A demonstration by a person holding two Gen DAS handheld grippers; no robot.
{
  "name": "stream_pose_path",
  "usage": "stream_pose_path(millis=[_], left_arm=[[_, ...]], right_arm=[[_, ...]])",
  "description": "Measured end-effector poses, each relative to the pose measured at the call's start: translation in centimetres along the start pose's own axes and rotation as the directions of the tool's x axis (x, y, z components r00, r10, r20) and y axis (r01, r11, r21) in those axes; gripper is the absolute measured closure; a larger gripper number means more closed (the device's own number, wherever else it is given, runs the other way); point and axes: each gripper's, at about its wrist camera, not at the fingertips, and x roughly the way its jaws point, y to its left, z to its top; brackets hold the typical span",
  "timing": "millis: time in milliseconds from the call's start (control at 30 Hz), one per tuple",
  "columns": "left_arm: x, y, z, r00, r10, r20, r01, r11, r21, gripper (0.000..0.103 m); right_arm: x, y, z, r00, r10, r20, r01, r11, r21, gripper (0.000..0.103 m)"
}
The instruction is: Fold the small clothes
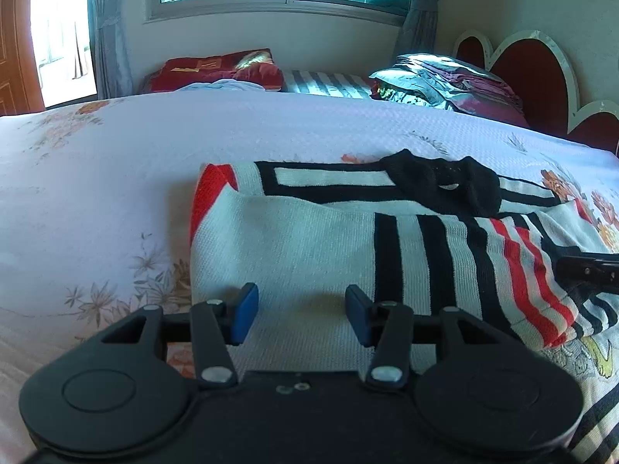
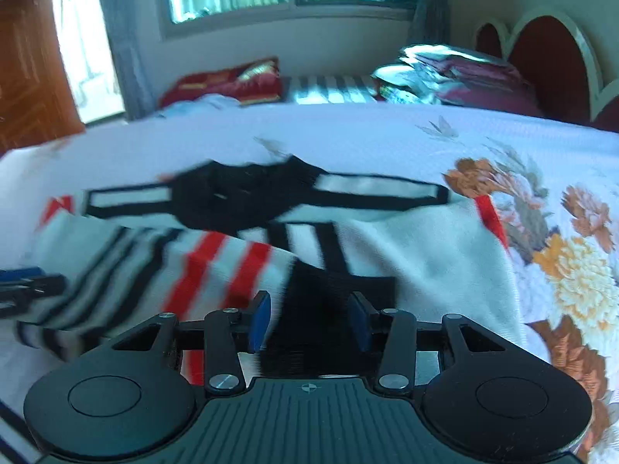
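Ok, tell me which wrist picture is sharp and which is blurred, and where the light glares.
Left wrist view: sharp, the striped sweater knit is readable; the doorway at far left is blown out white. Right wrist view: motion-blurred, the sweater stripes smear, though the right gripper itself stays crisp. Both views bend the bedspread edge, fisheye style.

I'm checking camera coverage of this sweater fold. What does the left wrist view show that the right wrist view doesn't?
Left wrist only: the sweater's folded left edge with its red band, sharply.
Right wrist only: the right edge, the black hem between the right gripper's open fingers, and big orange flowers on the bedspread.
Both: the black collar, the window, and the left gripper, open.
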Motion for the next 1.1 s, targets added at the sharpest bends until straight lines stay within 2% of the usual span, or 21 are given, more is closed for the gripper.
stream_pose_path(millis=[233,467,633,700,833,900,967,1033,1100], left_arm=[[-2.6,-0.8,-0.4,1.0,-0.02,0.014,0.02,1.0,-0.024,0.055],[-5.0,-2.6,-1.8,0.997,-0.079,0.024,0.08,0.997,-0.01,0.053],[-4.8,-3.9,-3.5,0.995,-0.097,-0.011,0.097,0.995,0.019,0.052],[-4.2,-3.9,-4.5,0.996,-0.08,-0.037,0.082,0.995,0.048,0.052],[-4.5,-3.4,-6.1,0.999,-0.042,-0.021,0.045,0.99,0.13,0.053],[-5.3,-2.9,-6.3,0.999,-0.04,-0.031,0.043,0.991,0.128,0.053],[-6.4,-2.8,-6.5,0.997,-0.061,-0.046,0.066,0.992,0.105,0.053],[-7.8,-3.5,-7.0,0.996,-0.088,-0.033,0.092,0.987,0.134,0.053],[-8.9,-4.5,-7.8,0.993,-0.117,-0.028,0.12,0.98,0.161,0.053]], right_arm=[[-1.0,3.6,-0.8,0.998,0.06,-0.001,-0.059,0.997,-0.051,0.058],[-2.2,4.6,-2.6,0.997,0.07,-0.026,-0.072,0.994,-0.077,0.058],[-2.0,5.3,-4.4,0.996,0.051,-0.073,-0.059,0.991,-0.117,0.058],[-2.0,5.4,-5.0,0.997,0.029,-0.065,-0.038,0.987,-0.155,0.058],[-3.0,3.9,-5.3,0.998,-0.008,-0.066,0.001,0.995,-0.102,0.058],[-3.5,3.2,-5.8,0.996,-0.029,-0.083,0.02,0.995,-0.102,0.058],[-4.8,2.9,-6.3,0.997,0.0,-0.075,-0.005,0.997,-0.076,0.058],[-5.9,3.4,-7.0,0.996,0.048,-0.07,-0.053,0.996,-0.071,0.058],[-6.4,4.6,-8.0,0.996,0.053,-0.076,-0.061,0.993,-0.097,0.058]])
